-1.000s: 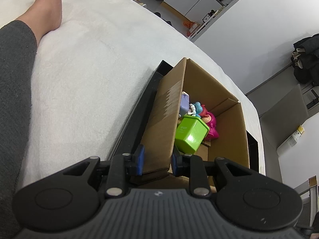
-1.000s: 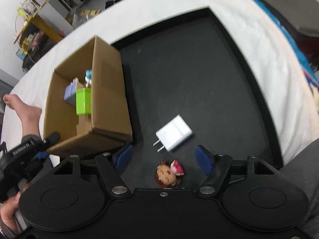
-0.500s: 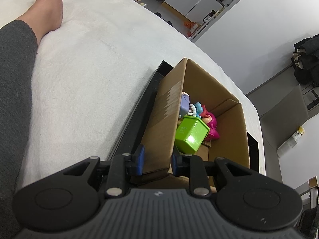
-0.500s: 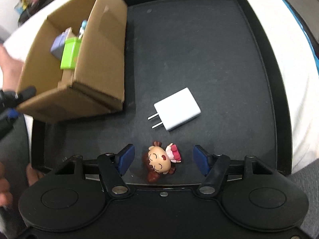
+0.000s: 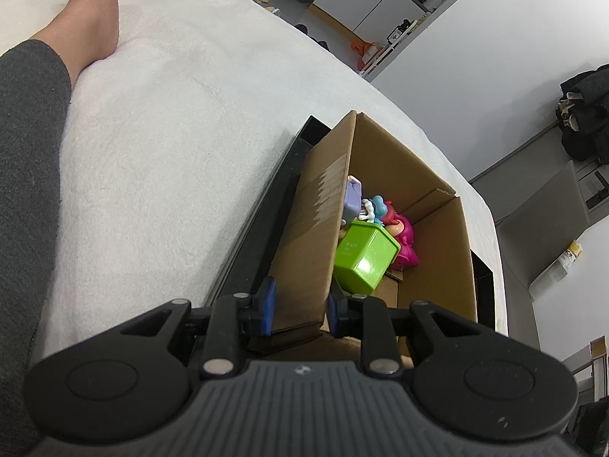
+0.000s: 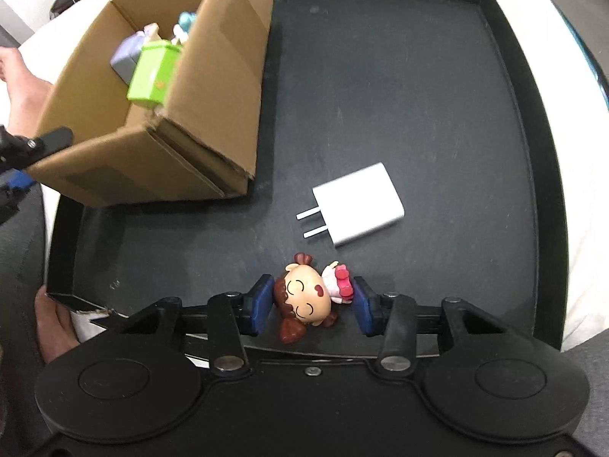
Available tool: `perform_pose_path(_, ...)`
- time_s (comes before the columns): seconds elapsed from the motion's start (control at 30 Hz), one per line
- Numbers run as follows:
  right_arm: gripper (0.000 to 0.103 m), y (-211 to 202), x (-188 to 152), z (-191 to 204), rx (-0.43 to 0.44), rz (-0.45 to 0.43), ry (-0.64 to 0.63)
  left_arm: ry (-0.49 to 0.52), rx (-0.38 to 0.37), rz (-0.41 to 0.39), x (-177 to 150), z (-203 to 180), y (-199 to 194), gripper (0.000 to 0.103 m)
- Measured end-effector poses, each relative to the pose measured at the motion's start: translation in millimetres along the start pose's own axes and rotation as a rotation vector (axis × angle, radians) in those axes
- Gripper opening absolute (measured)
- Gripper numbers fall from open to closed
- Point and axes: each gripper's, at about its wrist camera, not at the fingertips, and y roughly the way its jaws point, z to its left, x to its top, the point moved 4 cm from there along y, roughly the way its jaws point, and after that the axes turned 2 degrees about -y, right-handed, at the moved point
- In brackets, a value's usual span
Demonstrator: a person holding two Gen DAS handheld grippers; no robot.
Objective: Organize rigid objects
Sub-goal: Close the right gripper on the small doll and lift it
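A cardboard box [image 5: 316, 228] [image 6: 213, 87] stands on a black tray [image 6: 399, 76]. It holds a green bin [image 5: 363, 257] [image 6: 154, 72], a pink toy [image 5: 405, 242], a lilac block [image 5: 352, 200] and a blue-white figure [image 5: 375, 207]. My left gripper [image 5: 299, 306] is shut on the box's near wall. A small doll [image 6: 308, 297] with brown hair lies on the tray between the fingers of my right gripper [image 6: 313, 304]; the pads sit close to both sides of it. A white charger [image 6: 356, 203] lies just beyond.
The tray lies on a white blanket [image 5: 171, 133]. A bare foot [image 5: 95, 26] rests on the blanket at the far left. The tray's raised rim [image 6: 548, 190] runs along the right side. A hand [image 6: 49, 320] holds the tray's near left corner.
My right gripper has come down and forward over the doll and its fingers have narrowed around it. The left gripper and the box have stayed put.
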Motion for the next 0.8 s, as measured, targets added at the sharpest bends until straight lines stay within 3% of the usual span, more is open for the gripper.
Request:
perform_pose_path(0.4,0.043,-37,7,-9,0.017,-0.078,0.05,-0.001,-0.004,0.002,1,1,-1,0.025)
perform_pose_path(0.8,0.043,-60,39,-5,0.023,-0.162,0.049,-0.005,-0.01,0.009,2,2,-1,0.025)
